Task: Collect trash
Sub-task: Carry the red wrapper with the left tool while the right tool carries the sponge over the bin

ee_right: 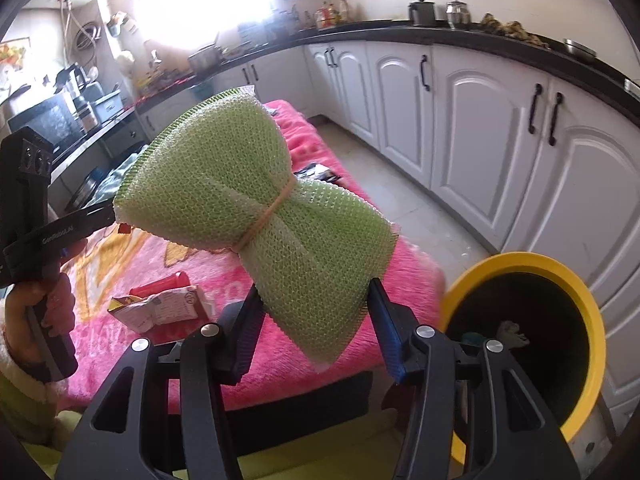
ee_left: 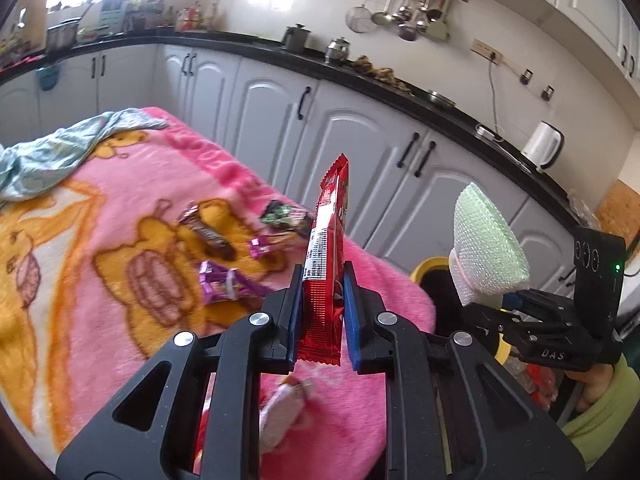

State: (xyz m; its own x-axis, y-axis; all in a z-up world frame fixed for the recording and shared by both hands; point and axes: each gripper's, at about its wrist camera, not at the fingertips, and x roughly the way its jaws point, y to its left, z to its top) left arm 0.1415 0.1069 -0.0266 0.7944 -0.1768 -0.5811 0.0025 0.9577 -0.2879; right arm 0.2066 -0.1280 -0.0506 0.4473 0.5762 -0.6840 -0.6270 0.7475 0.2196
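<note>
My left gripper (ee_left: 322,308) is shut on a red snack wrapper (ee_left: 328,240), which stands upright between the blue pads above the pink blanket (ee_left: 120,208). My right gripper (ee_right: 316,316) is shut on a green foam net (ee_right: 256,208) tied at its waist with a rubber band. In the left wrist view that foam net (ee_left: 486,248) hangs to the right, over the yellow-rimmed bin (ee_left: 428,266). The bin (ee_right: 532,264) sits low at the right of the blanket, its mouth dark, with bits of trash inside. Several wrappers lie on the blanket: a brown bar (ee_left: 208,232), purple ones (ee_left: 224,284) and a green-black one (ee_left: 282,214).
A crumpled pale wrapper (ee_right: 164,304) and a red pack (ee_right: 160,284) lie near the blanket's front edge. A light blue cloth (ee_left: 48,156) is bunched at the far left. White cabinets (ee_right: 480,120) under a black counter run behind. A hand (ee_right: 28,320) grips the left tool's handle.
</note>
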